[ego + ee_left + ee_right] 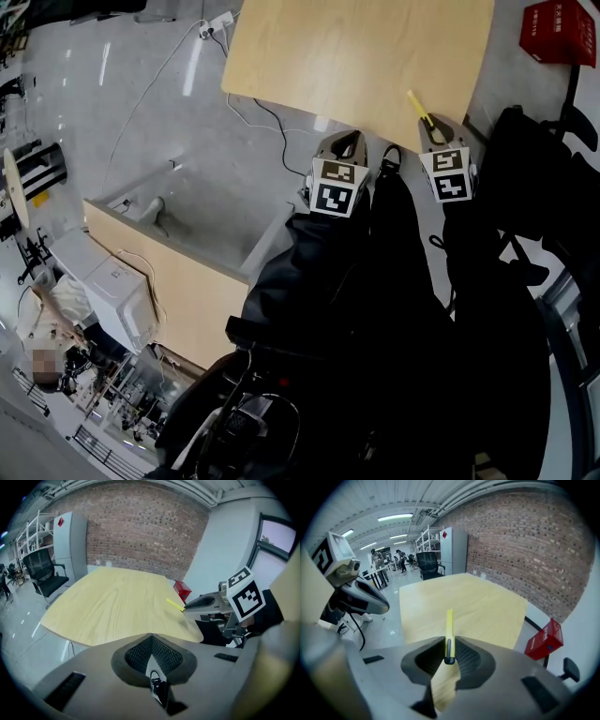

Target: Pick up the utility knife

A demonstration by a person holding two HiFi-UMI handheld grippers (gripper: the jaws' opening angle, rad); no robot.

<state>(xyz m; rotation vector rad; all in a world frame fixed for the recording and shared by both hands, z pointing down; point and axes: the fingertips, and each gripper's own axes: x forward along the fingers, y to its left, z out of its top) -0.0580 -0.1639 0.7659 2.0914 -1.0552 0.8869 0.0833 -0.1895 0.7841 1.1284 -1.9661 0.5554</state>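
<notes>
Knife (449, 625) half-hidden, clamped in right gripper (449, 654) jaws | left gripper (151, 645) jaws together, empty

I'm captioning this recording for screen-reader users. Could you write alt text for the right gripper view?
The right hand-held gripper is shut on a yellow utility knife, which points forward over a pale wooden table. The left hand-held gripper shows at the left, a red box at lower right, and a brick wall behind.
</notes>
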